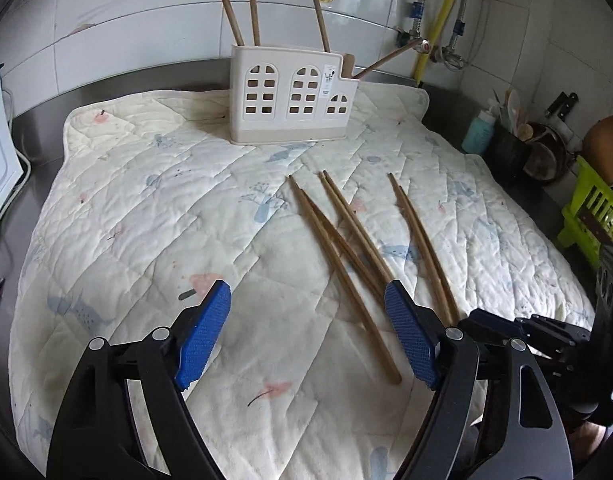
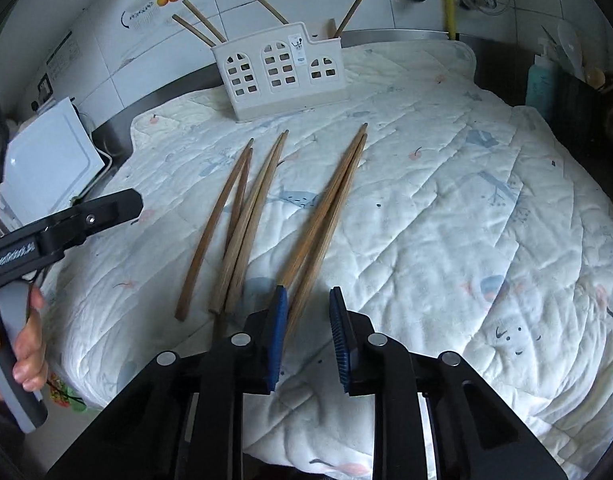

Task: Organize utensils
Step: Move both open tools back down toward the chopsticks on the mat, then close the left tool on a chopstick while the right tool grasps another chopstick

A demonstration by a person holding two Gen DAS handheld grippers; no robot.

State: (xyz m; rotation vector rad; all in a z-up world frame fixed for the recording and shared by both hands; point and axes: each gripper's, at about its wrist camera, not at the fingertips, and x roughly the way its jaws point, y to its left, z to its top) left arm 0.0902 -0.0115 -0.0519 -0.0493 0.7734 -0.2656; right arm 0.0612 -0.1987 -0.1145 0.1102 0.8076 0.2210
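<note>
Several wooden chopsticks (image 1: 346, 248) lie loose on a quilted cloth (image 1: 146, 220), fanned out; they also show in the right wrist view (image 2: 262, 208). A white house-shaped utensil holder (image 1: 290, 96) stands at the back of the cloth with several chopsticks upright in it; it also shows in the right wrist view (image 2: 280, 70). My left gripper (image 1: 306, 336) is wide open and empty, low over the cloth with a chopstick's near end between its pads. My right gripper (image 2: 308, 336) is partly open, with the near ends of the rightmost chopstick pair (image 2: 326, 208) between its blue pads (image 2: 278, 340).
The cloth covers a steel counter (image 1: 38, 152). A white board (image 2: 46, 164) leans at the left. A teal bottle (image 1: 478, 132), dark pots and a green rack (image 1: 594, 208) crowd the right side. Tiled wall and pipes stand behind. The left gripper's body (image 2: 66, 220) shows in the right wrist view.
</note>
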